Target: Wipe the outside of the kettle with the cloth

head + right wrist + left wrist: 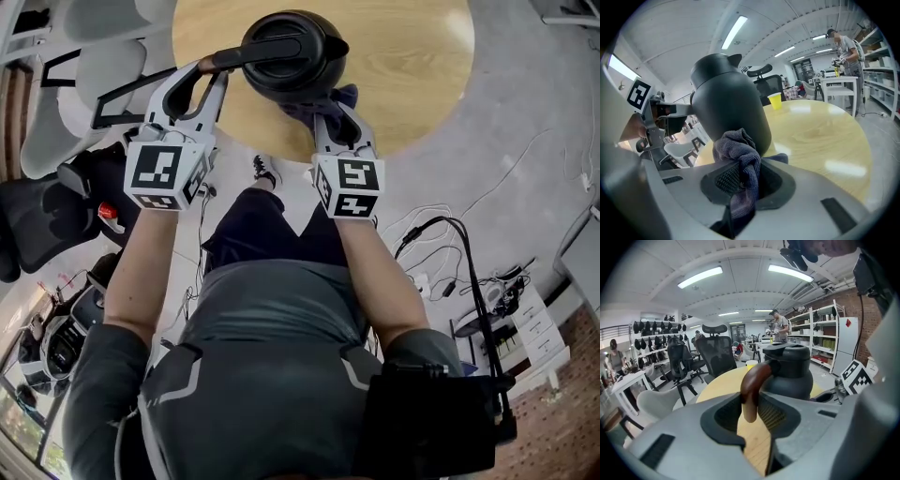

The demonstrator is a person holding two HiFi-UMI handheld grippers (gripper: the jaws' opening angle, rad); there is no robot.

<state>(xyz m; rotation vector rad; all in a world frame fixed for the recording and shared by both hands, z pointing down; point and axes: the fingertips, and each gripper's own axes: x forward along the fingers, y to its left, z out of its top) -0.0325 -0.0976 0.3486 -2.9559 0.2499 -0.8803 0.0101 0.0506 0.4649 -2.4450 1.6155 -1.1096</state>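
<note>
Round wooden worktop (412,66): it fills the far part of the head view, with a pale floor on its right.

Black kettle (286,52): it stands upright on the near part of the worktop, close to the edge that faces me and between my two grippers. Its spout points to the right.

My left gripper (212,73): it reaches in from the near left. Its jaws are closed around the kettle's handle (751,386), a dark brown bar that curves from the top of the kettle out to the left and then downward. The lower end of the handle sits between the ribbed pads.

My right gripper (330,105): it reaches in from the near right. Its jaws are clamped on the cloth (740,152).

The cloth: it is dark blue-grey and bunched. One fold hangs down between the jaws, and the bulk above them touches the lower near-right wall of the kettle.

Yellow cup (774,100): it stands at the far edge of the worktop, well apart from the kettle.
</note>
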